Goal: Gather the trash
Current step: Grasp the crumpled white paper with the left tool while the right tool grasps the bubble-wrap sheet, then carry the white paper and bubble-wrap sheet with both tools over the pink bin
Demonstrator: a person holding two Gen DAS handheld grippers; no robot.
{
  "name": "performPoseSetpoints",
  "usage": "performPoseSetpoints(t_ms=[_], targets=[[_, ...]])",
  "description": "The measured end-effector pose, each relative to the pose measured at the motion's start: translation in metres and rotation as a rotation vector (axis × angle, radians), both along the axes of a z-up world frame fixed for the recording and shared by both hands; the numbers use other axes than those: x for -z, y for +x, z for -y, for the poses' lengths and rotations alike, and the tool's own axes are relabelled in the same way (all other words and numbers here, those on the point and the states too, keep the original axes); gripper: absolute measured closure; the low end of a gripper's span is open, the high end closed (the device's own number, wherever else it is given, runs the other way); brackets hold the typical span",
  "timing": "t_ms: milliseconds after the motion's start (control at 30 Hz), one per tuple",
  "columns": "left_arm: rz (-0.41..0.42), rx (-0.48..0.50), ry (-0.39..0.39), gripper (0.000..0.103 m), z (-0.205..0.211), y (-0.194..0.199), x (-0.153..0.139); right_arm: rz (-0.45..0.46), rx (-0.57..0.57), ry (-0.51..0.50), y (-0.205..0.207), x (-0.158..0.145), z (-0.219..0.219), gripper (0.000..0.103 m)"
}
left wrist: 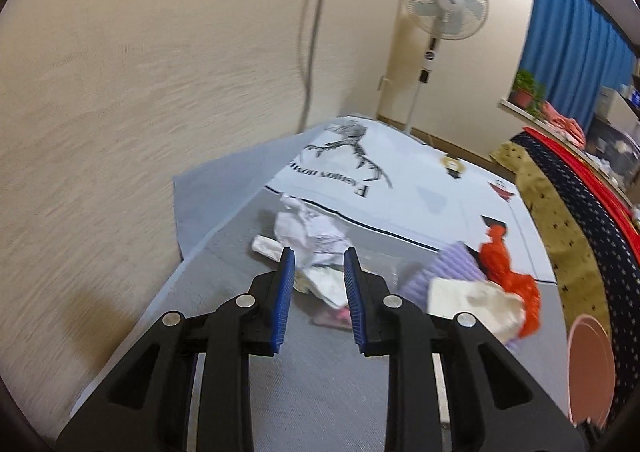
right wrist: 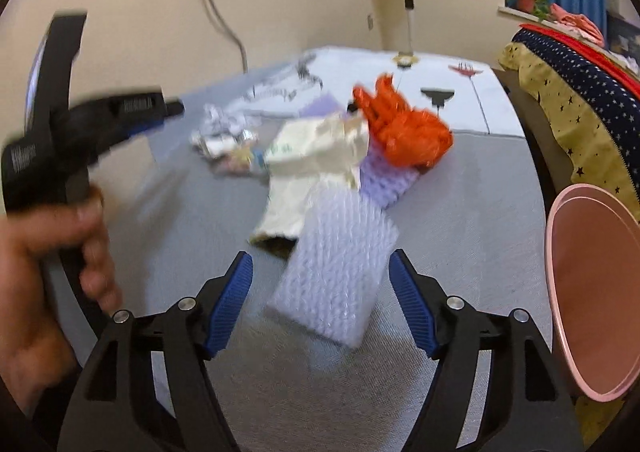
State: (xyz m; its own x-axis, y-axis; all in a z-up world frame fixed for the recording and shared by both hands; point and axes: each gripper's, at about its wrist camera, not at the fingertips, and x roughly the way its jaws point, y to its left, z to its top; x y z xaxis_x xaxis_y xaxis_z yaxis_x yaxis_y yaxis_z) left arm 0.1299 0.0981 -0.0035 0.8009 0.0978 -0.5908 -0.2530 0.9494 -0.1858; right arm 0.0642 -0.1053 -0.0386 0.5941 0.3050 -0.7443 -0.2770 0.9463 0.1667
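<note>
Trash lies in a heap on a grey mat (left wrist: 240, 332): crumpled white paper (left wrist: 308, 228) (right wrist: 224, 124), an orange plastic bag (left wrist: 504, 268) (right wrist: 408, 132), a cream paper wrapper (left wrist: 472, 300) (right wrist: 316, 148) and lavender foam netting (left wrist: 448, 268). My left gripper (left wrist: 319, 256) hovers just short of the white paper, its jaws a narrow gap apart with nothing pinched. A hand carries it at the left of the right wrist view. My right gripper (right wrist: 320, 264) stands wide open around a lavender foam sleeve (right wrist: 336, 276), and its pads do not press on it.
A pink bin (right wrist: 596, 292) (left wrist: 590, 364) stands at the right edge of the mat. Beyond it lies a star-patterned blanket (right wrist: 580, 104). A cream wall (left wrist: 160, 92) runs close along the left. A printed white sheet (left wrist: 400, 180) and a standing fan (left wrist: 444, 0) are behind the heap.
</note>
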Motion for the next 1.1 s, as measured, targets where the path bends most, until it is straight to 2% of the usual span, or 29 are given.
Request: performPoseSetpoints(t_ms=[100, 167, 233, 267, 433, 567, 600, 633, 800, 1100], targets=[[-0.012, -0.017, -0.010, 0.074, -0.007, 0.013, 0.007, -0.036, 0.011, -0.014, 0.005, 0.006, 0.003, 0.051], [-0.017, -0.024, -0.018, 0.068, -0.011, 0.021, 0.012, -0.053, 0.013, -0.010, 0.008, 0.007, 0.006, 0.072], [-0.024, -0.026, -0.017, 0.061, -0.013, 0.029, 0.017, -0.057, 0.023, -0.014, 0.013, 0.008, 0.008, 0.086], [-0.030, -0.026, -0.013, 0.061, -0.013, 0.033, 0.019, -0.052, 0.030, -0.018, 0.014, 0.006, 0.009, 0.089], [-0.066, -0.042, -0.012, 0.061, -0.016, 0.049, 0.033, -0.002, 0.097, -0.025, 0.023, -0.004, 0.022, 0.090], [-0.107, -0.038, -0.008, 0.062, -0.015, 0.059, 0.044, 0.003, 0.134, -0.013, 0.028, -0.005, 0.033, 0.090], [-0.112, -0.036, -0.009, 0.067, -0.015, 0.060, 0.046, 0.002, 0.137, -0.012, 0.029, -0.004, 0.035, 0.090], [-0.112, -0.034, -0.007, 0.078, -0.014, 0.060, 0.046, 0.002, 0.141, -0.011, 0.030, -0.004, 0.036, 0.090], [-0.090, -0.032, -0.008, 0.084, -0.015, 0.057, 0.041, 0.023, 0.151, -0.012, 0.031, -0.008, 0.039, 0.090], [-0.023, 0.011, -0.006, 0.085, -0.004, 0.033, 0.015, 0.110, 0.169, -0.022, 0.023, -0.033, 0.050, 0.090]])
